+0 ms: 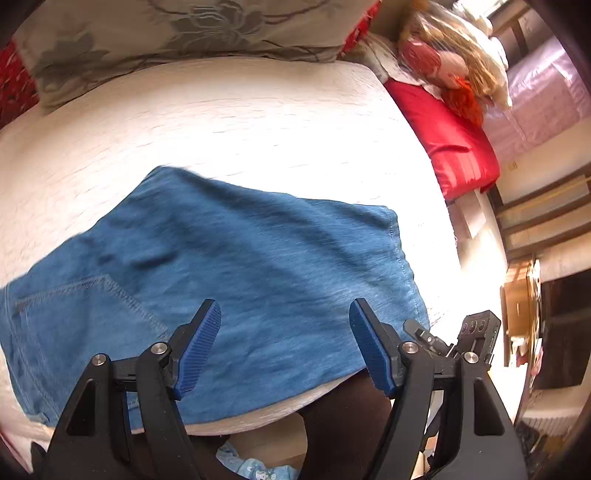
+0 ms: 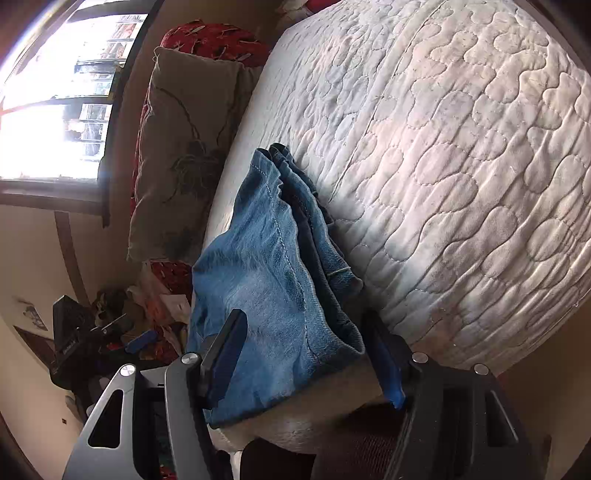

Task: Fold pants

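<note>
Blue denim pants [image 1: 236, 266] lie folded flat on a white quilted bed [image 1: 221, 122], a back pocket showing at the lower left. My left gripper [image 1: 284, 328] is open and empty, just above the near edge of the pants. In the right wrist view the pants [image 2: 266, 280] show as a stack of several layers at the bed's [image 2: 461, 166] corner. My right gripper [image 2: 306, 339] is open, its jaws standing either side of the stack's near end, not closed on it. The right gripper also shows in the left wrist view [image 1: 476, 332].
A grey floral pillow [image 1: 177, 33] and red cushions [image 1: 450, 147] lie along the bed's far side. A stuffed bag [image 1: 447, 55] sits at the back right. A window [image 2: 55, 92] and floor clutter [image 2: 122, 325] lie left of the bed. Wooden furniture [image 1: 524, 302] stands right.
</note>
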A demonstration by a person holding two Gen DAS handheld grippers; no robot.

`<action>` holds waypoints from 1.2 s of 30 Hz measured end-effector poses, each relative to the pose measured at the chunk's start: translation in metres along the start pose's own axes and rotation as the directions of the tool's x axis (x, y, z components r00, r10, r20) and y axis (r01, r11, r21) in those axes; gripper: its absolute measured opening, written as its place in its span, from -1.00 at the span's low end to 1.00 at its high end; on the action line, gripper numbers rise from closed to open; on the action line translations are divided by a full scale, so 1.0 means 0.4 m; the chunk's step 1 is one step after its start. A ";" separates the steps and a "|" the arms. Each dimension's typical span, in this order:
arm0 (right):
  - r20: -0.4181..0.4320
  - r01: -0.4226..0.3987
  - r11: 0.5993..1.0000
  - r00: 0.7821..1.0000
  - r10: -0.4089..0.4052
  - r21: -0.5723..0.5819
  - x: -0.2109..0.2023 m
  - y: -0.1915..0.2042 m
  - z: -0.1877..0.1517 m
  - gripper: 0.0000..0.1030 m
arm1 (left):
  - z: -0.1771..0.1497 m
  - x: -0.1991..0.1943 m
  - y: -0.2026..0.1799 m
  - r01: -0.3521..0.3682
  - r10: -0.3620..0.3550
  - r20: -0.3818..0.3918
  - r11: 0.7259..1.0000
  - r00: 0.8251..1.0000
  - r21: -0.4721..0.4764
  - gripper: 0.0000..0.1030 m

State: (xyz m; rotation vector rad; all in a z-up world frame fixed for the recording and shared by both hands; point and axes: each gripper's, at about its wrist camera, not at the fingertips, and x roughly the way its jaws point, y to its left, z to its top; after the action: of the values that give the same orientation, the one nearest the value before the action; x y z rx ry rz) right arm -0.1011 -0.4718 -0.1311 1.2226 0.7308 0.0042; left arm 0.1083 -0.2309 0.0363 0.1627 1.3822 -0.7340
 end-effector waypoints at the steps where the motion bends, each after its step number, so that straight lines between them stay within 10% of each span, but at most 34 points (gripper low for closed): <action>1: 0.008 0.003 1.000 1.000 -0.003 -0.009 0.007 0.003 -0.001 0.32 | 0.036 0.026 -0.041 -0.010 0.011 -0.019 0.999 1.000 0.033 0.40; 8: 0.033 -0.091 0.996 0.995 0.091 -0.007 0.017 -0.046 -0.018 0.37 | 0.191 0.243 -0.265 0.000 0.062 -0.214 0.961 0.975 0.275 0.40; 22: -0.033 -0.039 0.987 0.999 0.034 -0.154 0.068 0.022 -0.021 0.99 | 0.229 0.497 -0.385 0.054 0.292 -0.367 0.714 0.883 0.698 0.40; 31: 0.026 -0.226 0.966 0.974 0.224 0.125 0.047 -0.077 -0.008 0.98 | 0.220 0.507 -0.431 0.045 0.319 -0.306 0.622 0.897 0.782 0.42; 34: 0.053 -0.227 0.957 0.974 0.221 0.181 0.036 -0.093 -0.014 0.73 | 0.183 0.496 -0.475 0.065 0.291 -0.300 0.611 0.908 0.789 -0.14; 36: 0.060 -0.204 0.959 0.979 0.196 0.197 0.028 -0.112 -0.019 0.21 | 0.158 0.491 -0.489 0.055 0.284 -0.278 0.602 0.917 0.797 -0.35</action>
State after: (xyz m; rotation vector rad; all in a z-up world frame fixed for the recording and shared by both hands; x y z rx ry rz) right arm -0.1131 -0.4775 -0.1759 1.4843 0.5796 0.0734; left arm 0.0533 -0.4880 -0.0718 1.1673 1.2863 -1.2230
